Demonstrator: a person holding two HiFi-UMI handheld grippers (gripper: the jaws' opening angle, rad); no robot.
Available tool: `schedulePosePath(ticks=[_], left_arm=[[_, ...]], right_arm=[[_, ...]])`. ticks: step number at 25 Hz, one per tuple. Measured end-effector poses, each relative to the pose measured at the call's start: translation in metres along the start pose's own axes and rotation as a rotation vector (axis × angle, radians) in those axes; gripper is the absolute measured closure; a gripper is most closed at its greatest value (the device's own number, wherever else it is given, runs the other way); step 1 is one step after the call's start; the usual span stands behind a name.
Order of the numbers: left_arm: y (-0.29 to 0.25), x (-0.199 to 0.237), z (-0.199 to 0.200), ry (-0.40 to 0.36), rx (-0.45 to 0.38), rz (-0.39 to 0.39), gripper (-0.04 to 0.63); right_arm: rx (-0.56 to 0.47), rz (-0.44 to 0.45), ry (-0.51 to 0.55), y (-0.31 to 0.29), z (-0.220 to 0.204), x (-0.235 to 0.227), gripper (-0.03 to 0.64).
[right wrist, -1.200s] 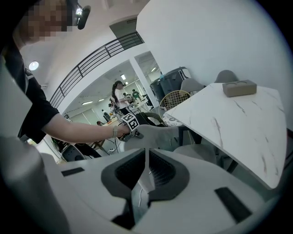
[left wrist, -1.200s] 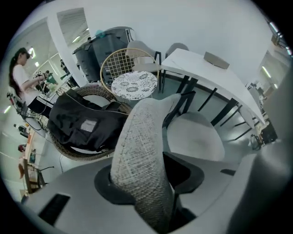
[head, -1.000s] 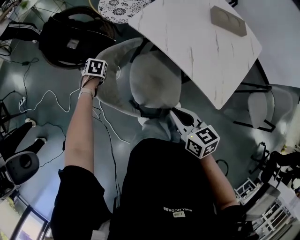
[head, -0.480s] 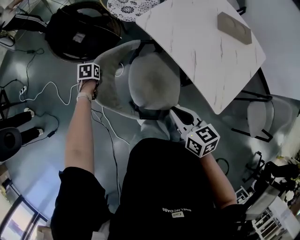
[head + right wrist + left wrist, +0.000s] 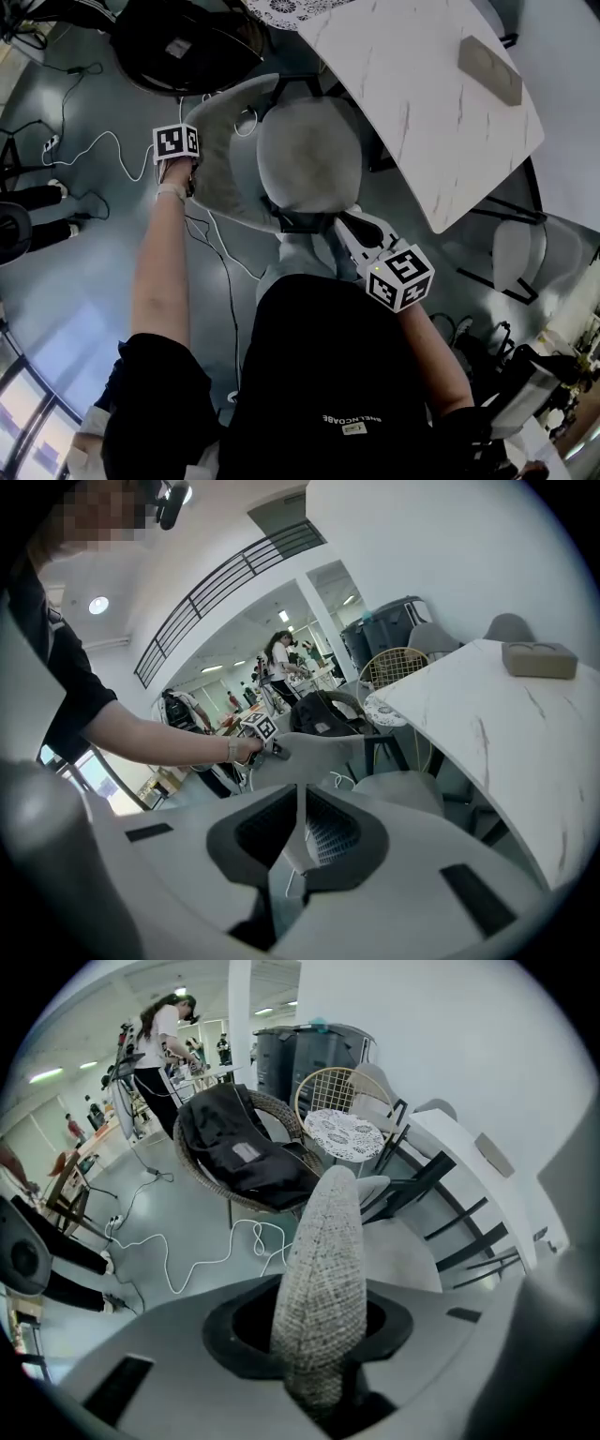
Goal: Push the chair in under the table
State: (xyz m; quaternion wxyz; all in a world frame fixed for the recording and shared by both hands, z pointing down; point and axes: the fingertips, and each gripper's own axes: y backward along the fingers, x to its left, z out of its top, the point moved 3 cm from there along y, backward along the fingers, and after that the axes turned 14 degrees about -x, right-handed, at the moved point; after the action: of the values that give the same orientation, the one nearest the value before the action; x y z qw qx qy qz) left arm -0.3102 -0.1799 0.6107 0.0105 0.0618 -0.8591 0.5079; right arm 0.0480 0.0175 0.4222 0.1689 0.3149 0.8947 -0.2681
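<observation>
The grey fabric chair (image 5: pixel 309 155) stands at the white marble table's (image 5: pixel 422 84) near-left edge, its seat partly under the top. Its curved backrest (image 5: pixel 220 159) faces left. My left gripper (image 5: pixel 184 173) points steeply down, shut on the backrest's top edge (image 5: pixel 323 1260). That fabric edge fills the gap between the jaws, which have just been opening a little. My right gripper (image 5: pixel 345 221) is shut with nothing held, its tip by the chair's near rear edge. In the right gripper view the backrest (image 5: pixel 319 752) and seat (image 5: pixel 398 789) lie ahead of the right gripper (image 5: pixel 300 827).
A black wicker chair with a black bag (image 5: pixel 183 42) stands behind the backrest. White cable (image 5: pixel 103 145) loops over the grey floor at left. A grey box (image 5: pixel 489 67) lies on the table, and a second grey chair (image 5: pixel 516 248) stands at its right. People stand far off.
My left gripper has shifted left with the backrest edge and its marker cube has rolled. The chair has turned slightly with it. The right gripper has stayed in place, shut.
</observation>
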Motion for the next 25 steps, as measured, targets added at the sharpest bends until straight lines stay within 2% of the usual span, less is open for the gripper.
schedulePosePath(ticks=[3, 7, 17, 21, 25], left_arm=[[0.009, 0.009, -0.016, 0.041, -0.007, 0.021, 0.454], [0.021, 0.022, -0.036, 0.095, -0.014, 0.046, 0.454], [0.057, 0.056, -0.091, 0.255, -0.028, 0.131, 0.454], [0.070, 0.065, -0.113, 0.317, -0.032, 0.155, 0.457], [0.080, 0.070, -0.130, 0.363, -0.035, 0.178, 0.457]], right_arm=[[0.064, 0.033, 0.028, -0.003, -0.022, 0.007, 0.601], [0.160, 0.028, 0.059, -0.005, -0.062, 0.002, 0.597], [0.464, 0.030, 0.175, -0.019, -0.183, -0.018, 0.459], [0.545, 0.047, 0.329, -0.036, -0.211, -0.019, 0.408], [0.601, 0.084, 0.513, -0.053, -0.238, -0.021, 0.400]])
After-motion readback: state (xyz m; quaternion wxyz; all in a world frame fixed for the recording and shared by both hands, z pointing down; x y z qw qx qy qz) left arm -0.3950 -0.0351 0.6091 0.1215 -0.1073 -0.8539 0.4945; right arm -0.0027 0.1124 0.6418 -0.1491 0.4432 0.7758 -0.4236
